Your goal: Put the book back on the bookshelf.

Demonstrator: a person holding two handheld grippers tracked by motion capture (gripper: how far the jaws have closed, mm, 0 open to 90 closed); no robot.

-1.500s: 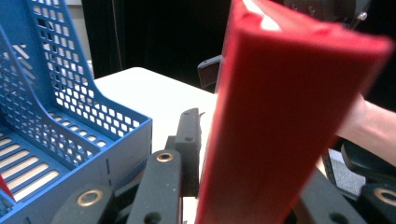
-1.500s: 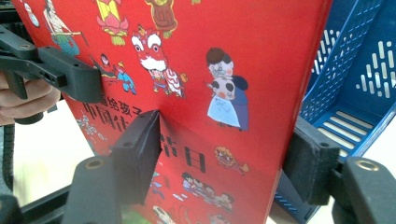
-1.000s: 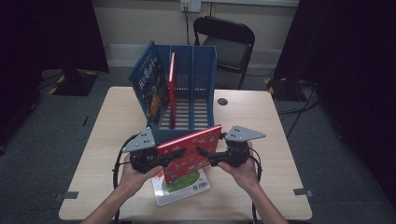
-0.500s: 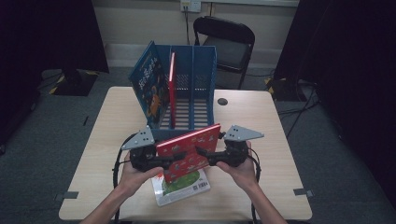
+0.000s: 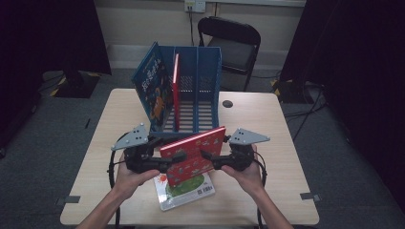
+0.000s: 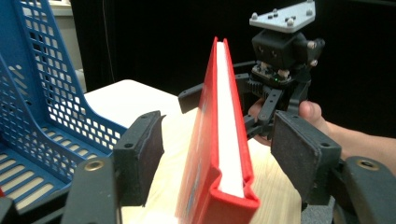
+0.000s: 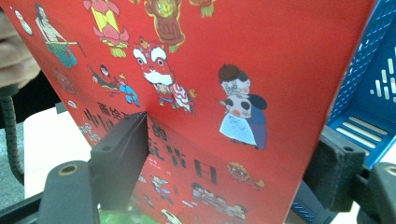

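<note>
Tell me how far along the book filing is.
Done: a blue book and a thin red book stand in the blue rack. In hand: the red picture book, upright between left gripper and right gripper. Left: the green-and-white book flat on the table.

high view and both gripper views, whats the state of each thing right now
red hardcover picture book: closed, lifted off the table, standing on edge between both grippers
left gripper: open, jaws either side of the book's end with gaps
right gripper: jaws around the book's other end, grip unclear
blue plastic slotted rack: upright, two books standing in it
green and white book: flat on the table, closed
black folding chair: unfolded, empty
</note>
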